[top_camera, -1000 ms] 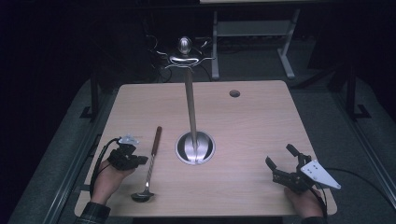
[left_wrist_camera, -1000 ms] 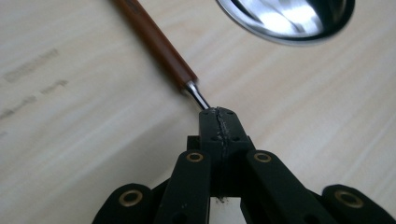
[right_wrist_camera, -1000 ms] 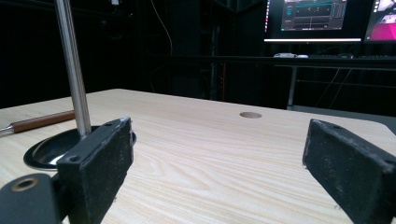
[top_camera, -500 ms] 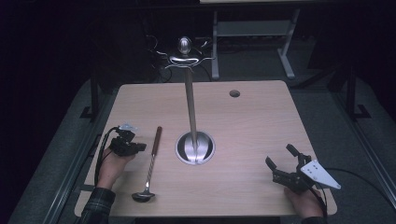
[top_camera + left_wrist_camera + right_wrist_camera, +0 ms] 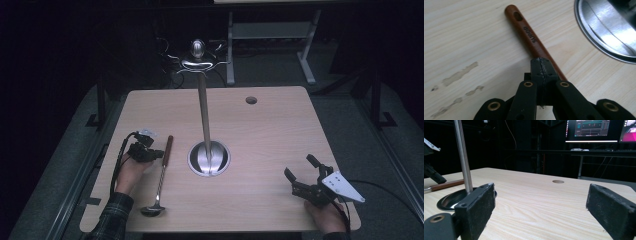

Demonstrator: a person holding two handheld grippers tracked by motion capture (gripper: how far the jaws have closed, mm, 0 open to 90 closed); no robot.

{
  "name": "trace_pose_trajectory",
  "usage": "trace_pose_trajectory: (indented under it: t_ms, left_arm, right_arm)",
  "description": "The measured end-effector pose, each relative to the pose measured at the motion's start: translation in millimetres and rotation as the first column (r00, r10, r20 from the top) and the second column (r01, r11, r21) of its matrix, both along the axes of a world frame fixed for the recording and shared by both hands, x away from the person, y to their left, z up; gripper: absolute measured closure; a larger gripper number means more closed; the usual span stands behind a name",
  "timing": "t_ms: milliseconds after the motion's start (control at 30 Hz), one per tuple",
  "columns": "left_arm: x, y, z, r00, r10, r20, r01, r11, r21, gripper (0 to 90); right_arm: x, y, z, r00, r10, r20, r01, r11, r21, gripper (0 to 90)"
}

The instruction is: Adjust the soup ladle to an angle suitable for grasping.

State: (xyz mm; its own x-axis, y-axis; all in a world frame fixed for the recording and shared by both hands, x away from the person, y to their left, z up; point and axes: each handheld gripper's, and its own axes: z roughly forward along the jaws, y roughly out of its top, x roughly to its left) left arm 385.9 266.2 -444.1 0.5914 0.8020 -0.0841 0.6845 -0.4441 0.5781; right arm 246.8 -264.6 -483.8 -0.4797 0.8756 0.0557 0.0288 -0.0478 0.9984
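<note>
Lower right of the high view: right gripper (image 5: 303, 176) resting on the table (image 5: 270, 130), jaws spread wide with nothing between them. In the right gripper view the two black pads stand well apart with bare wood grain beyond.

Lower left of the high view: ladle (image 5: 160, 178) lying flat on the table, steel bowl (image 5: 152, 210) nearest the person, thin metal shaft running up-frame to a reddish-brown wooden handle (image 5: 168, 148). Left gripper (image 5: 152, 154) sits just beside that handle, tips against it or nearly so.

Left gripper view: jaws pressed together, seam shut, tips over the lower part of the wooden handle (image 5: 534, 42). Handle has a hanging hole near its end and stamped lettering. The jaws do not look to be around it; actual contact cannot be told.

Handling, as judged: stiff, fairly light, bowl-heavy, so it would tip bowl-down if pinched far out on the handle. Wood gives better grip than the polished shaft, which looks slippery. Best hold: mid-handle, across its width. Not fragile.

Centre of the high view: utensil stand (image 5: 203, 115), round steel base (image 5: 209, 158), tall pole, hooked crown (image 5: 198, 60) at upper centre. Cable hole (image 5: 251, 100) beyond, upper right.
</note>
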Motion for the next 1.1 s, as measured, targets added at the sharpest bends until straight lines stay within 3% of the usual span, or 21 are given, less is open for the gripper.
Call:
trace_pose_trajectory:
  t_ms: [200, 433, 500, 533, 867, 933, 1033, 1100]
  left_arm:
    - [-1.2, -7.3, -0.3, 0.9999, -0.014, -0.002, 0.014, 0.9999, -0.003, 90.0]
    - [-4.1, -23.6, -0.9, 0.9978, -0.066, -0.008, 0.066, 0.9977, -0.013, 90.0]
    - [-4.7, -28.4, 0.0, 0.9952, -0.097, -0.009, 0.097, 0.9952, 0.008, 90.0]
    - [-5.8, -31.3, -0.6, 0.9963, -0.085, -0.007, 0.085, 0.9963, -0.012, 90.0]
    - [-8.0, -38.4, 1.1, 0.9899, -0.140, -0.018, 0.140, 0.9900, -0.013, 90.0]
    - [-9.2, -40.0, 1.0, 0.9912, -0.131, -0.020, 0.130, 0.9912, -0.025, 90.0]
    - [-8.9, -38.9, 3.3, 0.9900, -0.139, -0.021, 0.139, 0.9902, -0.007, 90.0]
    - [-10.2, -38.5, 6.0, 0.9926, -0.116, -0.036, 0.116, 0.9932, -0.014, 90.0]
  right_arm:
    - [0.0, 0.0, 0.0, 1.0000, 0.001, 0.000, -0.001, 1.000, -0.001, 7.9]
    - [0.0, 0.0, 0.0, 1.0000, 0.001, 0.000, -0.001, 1.000, 0.000, 7.9]
    - [0.1, -0.1, 0.0, 1.0000, 0.001, 0.001, -0.001, 1.000, 0.000, 8.0]
    - [0.1, -0.1, 0.0, 1.0000, 0.001, 0.000, -0.001, 1.000, 0.000, 8.0]
    - [0.3, 0.0, 0.0, 1.0000, 0.001, 0.001, -0.001, 1.000, -0.003, 7.9]
    - [0.3, 0.0, 0.0, 1.0000, 0.001, 0.001, -0.001, 1.000, -0.003, 7.9]
    - [0.3, 0.1, 0.0, 1.0000, 0.000, 0.002, 0.000, 1.000, -0.004, 7.9]
    - [0.3, 0.0, 0.0, 1.0000, 0.000, 0.001, 0.000, 1.000, -0.003, 7.9]
